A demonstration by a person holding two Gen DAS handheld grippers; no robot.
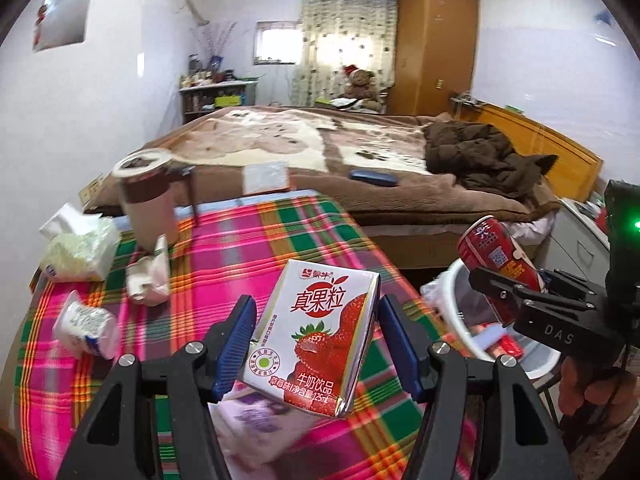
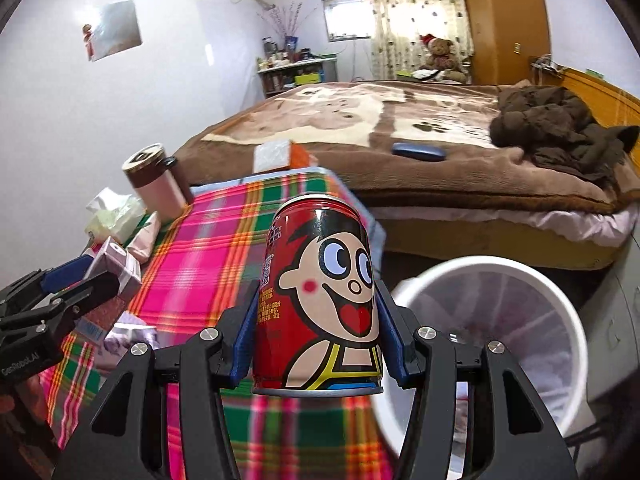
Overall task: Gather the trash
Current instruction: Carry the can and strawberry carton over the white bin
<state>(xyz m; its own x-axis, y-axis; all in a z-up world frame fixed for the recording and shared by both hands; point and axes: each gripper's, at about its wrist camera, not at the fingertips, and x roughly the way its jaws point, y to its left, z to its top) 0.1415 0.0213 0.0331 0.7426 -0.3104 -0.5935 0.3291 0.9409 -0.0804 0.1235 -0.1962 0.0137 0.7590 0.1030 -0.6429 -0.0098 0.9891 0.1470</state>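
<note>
My left gripper [image 1: 316, 340] is shut on a white strawberry milk carton [image 1: 316, 336], held tilted above the plaid tablecloth [image 1: 248, 248]. In the right wrist view my right gripper [image 2: 318, 320] is shut on a red can with a cartoon face [image 2: 320, 292], upright between the blue pads. The same can [image 1: 498, 256] shows at the right of the left wrist view, over the rim of the white trash bin [image 1: 460, 312]. The bin [image 2: 532, 272] stands just right of the table, lined with a bag, some trash inside. The carton [image 2: 116, 268] appears at the left in the right view.
On the table lie a yogurt cup [image 1: 86, 330], a crumpled wrapper [image 1: 150, 276], a tissue pack [image 1: 76, 248], a pink thermos [image 1: 146, 200] and a purple-printed packet [image 1: 256, 416]. Behind is a bed [image 1: 320, 140] with a brown jacket [image 1: 480, 156].
</note>
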